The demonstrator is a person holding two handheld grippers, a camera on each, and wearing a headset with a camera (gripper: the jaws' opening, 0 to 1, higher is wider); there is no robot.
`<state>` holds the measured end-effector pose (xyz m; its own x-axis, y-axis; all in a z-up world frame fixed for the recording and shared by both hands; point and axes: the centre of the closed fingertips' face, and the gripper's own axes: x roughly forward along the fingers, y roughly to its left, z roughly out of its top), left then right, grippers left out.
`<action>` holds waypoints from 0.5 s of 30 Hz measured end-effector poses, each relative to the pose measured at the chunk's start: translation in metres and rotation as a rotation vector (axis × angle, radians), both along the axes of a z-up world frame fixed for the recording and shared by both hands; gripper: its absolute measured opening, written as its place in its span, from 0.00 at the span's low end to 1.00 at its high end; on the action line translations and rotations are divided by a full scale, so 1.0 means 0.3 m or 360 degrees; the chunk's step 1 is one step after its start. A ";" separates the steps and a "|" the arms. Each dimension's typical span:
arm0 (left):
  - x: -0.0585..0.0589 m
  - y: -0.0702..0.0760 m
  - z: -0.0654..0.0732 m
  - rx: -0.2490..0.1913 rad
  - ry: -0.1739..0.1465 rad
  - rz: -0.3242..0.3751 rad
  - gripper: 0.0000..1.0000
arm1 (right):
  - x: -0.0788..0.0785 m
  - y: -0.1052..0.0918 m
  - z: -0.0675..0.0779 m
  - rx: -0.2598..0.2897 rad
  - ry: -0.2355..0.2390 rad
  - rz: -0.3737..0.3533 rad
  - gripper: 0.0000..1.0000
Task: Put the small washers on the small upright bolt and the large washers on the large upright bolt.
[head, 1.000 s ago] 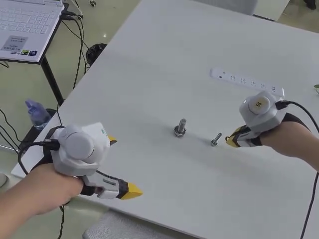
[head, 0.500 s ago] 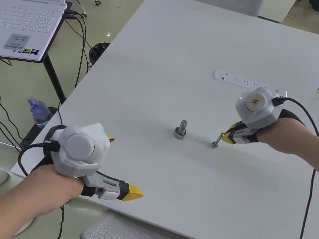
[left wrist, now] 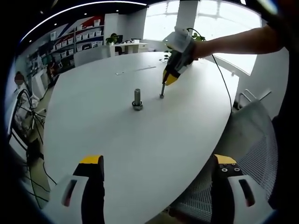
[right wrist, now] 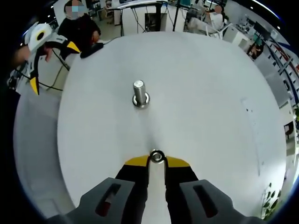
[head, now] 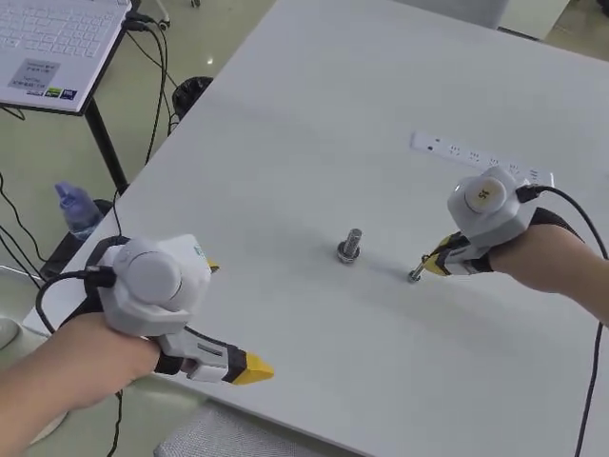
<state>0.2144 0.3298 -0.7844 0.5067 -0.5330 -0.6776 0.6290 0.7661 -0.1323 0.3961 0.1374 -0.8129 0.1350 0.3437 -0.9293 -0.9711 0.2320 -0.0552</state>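
**Operator:** What is the state of the right gripper?

**Guide:** Your right gripper (right wrist: 157,162) has its jaws drawn close, with only a narrow slit between them. The top of the small upright bolt (right wrist: 157,156) shows as a small metal ring exactly between the yellow tips. You cannot tell from the right gripper view whether the jaws clamp it or merely flank it.

**Operator:** Where does that bolt stand?

**Guide:** In the head view the small upright bolt (head: 416,274) stands on the white table (head: 314,124), with your right gripper (head: 436,266) touching its upper end from the right. The large upright bolt (head: 350,246) stands near it, to its left and apart from it. A wider metal collar (head: 347,254) sits around its foot — nut or washers, you cannot tell which.

**Operator:** And the left gripper?

**Guide:** Your left gripper (left wrist: 159,161) has its jaws spread wide and holds nothing. It hovers at the near edge of the table, well apart from both bolts. Along its jaws you see the large upright bolt (left wrist: 137,99) first, then the small upright bolt (left wrist: 162,93) with the right gripper (left wrist: 169,80) tilted down onto it.

**Operator:** Anything farther out?

**Guide:** A white power strip (head: 476,157) lies on the table beyond the right gripper. A laptop (head: 52,43) sits on a stand off the table's left side.
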 end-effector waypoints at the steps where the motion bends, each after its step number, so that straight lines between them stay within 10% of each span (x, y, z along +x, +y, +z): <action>1: -0.001 -0.001 0.001 -0.0001 0.0000 -0.0003 0.96 | 0.001 0.000 -0.003 -0.0003 0.0001 0.0002 0.13; 15: 0.005 -0.001 -0.016 -0.0018 0.0026 -0.0004 0.92 | 0.000 0.003 -0.048 -0.0033 0.0019 0.0038 0.13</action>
